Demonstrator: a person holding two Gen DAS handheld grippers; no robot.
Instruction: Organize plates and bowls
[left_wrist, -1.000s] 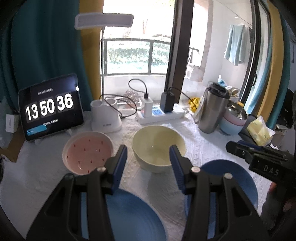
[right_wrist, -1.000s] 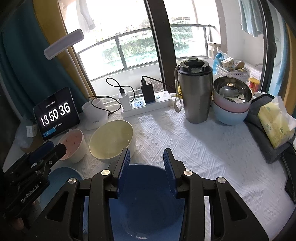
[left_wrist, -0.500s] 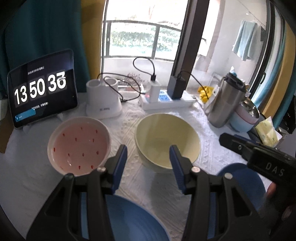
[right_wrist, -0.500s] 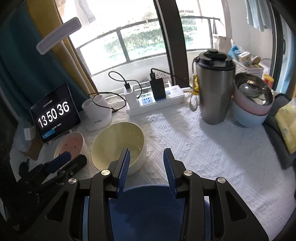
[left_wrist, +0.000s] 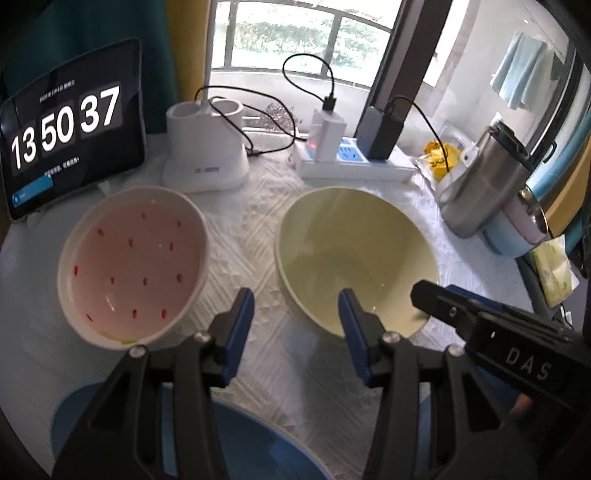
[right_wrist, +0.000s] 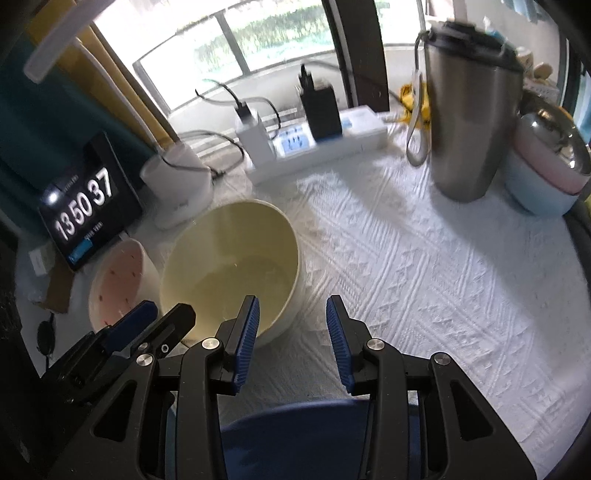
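Both grippers have advanced and dipped toward the yellow bowl (left_wrist: 354, 258), now larger in view. Left gripper (left_wrist: 295, 314) and right gripper (right_wrist: 291, 321) stand part-open, holding nothing. Clock (left_wrist: 66, 125) now reads 13 50 37.

Two loose bowls sit side by side on the white textured tablecloth (right_wrist: 424, 266): one pale yellow ceramic bowl (left_wrist: 354, 258) and one white bowl with a pink, red-speckled inside (left_wrist: 133, 266). At the near edge there seem to be two blue plates, a lighter blue plate (left_wrist: 251, 439) and a darker blue plate (right_wrist: 295, 439), though both are mostly hidden. Further back stand one steel tumbler with a black lid (right_wrist: 469, 122), one stack of nested pastel bowls (right_wrist: 546, 173), one tablet clock (left_wrist: 70, 125) and one white power strip (left_wrist: 354, 162).
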